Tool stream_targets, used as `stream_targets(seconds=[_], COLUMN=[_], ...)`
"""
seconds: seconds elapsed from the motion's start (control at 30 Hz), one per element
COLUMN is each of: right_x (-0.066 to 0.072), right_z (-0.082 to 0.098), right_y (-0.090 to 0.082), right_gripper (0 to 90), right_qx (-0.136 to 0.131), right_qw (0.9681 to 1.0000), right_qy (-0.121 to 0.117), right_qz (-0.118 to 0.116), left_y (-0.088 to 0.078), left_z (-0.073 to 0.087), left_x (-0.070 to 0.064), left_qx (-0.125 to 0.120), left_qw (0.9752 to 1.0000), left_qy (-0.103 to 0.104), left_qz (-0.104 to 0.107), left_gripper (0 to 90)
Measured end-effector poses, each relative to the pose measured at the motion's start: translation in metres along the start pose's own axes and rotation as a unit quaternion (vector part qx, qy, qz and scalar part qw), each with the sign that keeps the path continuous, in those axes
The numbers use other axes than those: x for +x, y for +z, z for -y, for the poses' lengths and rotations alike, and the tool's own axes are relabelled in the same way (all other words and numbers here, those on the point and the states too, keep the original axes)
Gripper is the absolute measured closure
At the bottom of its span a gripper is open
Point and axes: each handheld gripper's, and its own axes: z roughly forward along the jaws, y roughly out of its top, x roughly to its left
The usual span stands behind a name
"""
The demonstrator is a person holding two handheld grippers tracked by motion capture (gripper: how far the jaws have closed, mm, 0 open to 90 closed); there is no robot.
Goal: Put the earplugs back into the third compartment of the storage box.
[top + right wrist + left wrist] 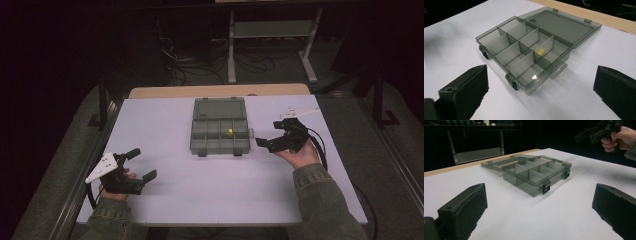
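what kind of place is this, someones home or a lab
Probably a lab or recording workspace, not a home: a plain white tabletop holding one smoky grey plastic compartment box, loose black cables on the floor, and a grey metal stand frame behind.

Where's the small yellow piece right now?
High view: the yellow piece sits inside the open organizer box, far row, right of centre, near the right gripper.

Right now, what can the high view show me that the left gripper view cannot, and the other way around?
High view alone: a small yellow item inside one compartment of the open organizer box, plus the left gripper held in a hand. Left gripper view alone: the box's two black front latches seen from the side, low across the table. Both share the box with its lid laid open, the white table, and the right gripper, fingers apart, beside the box.
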Motion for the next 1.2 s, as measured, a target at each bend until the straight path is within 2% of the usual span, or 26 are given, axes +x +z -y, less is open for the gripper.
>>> stream_targets(seconds=[0.1,0.3,0.53,0.67,1.2], right_x=[0.001,0.002,0.000,0.000,0.007], right_z=[0.009,0.025,0.045,0.055,0.087], right_y=[-0.004,-0.014,-0.022,-0.025,-0.047], right_gripper=[0.0,0.0,0.0,0.0,0.0], right_qx=[-0.011,-0.031,-0.045,-0.042,-0.074], right_qw=[0.9999,0.9994,0.9986,0.9985,0.9970], right_qy=[0.004,0.016,0.027,0.034,0.017], right_qz=[0.004,-0.004,0.008,0.014,0.016], left_y=[0.000,-0.001,-0.002,-0.002,-0.002], left_z=[0.000,0.000,0.000,0.000,0.001], left_x=[0.000,0.000,0.000,-0.001,-0.001], left_qx=[0.000,0.001,0.001,0.001,0.002], left_qw=[1.0000,1.0000,1.0000,1.0000,1.0000], left_qy=[0.000,0.001,0.001,0.001,0.002], left_qz=[-0.001,-0.002,-0.003,-0.003,-0.003], left_gripper=[0.0,0.0,0.0,0.0,0.0])
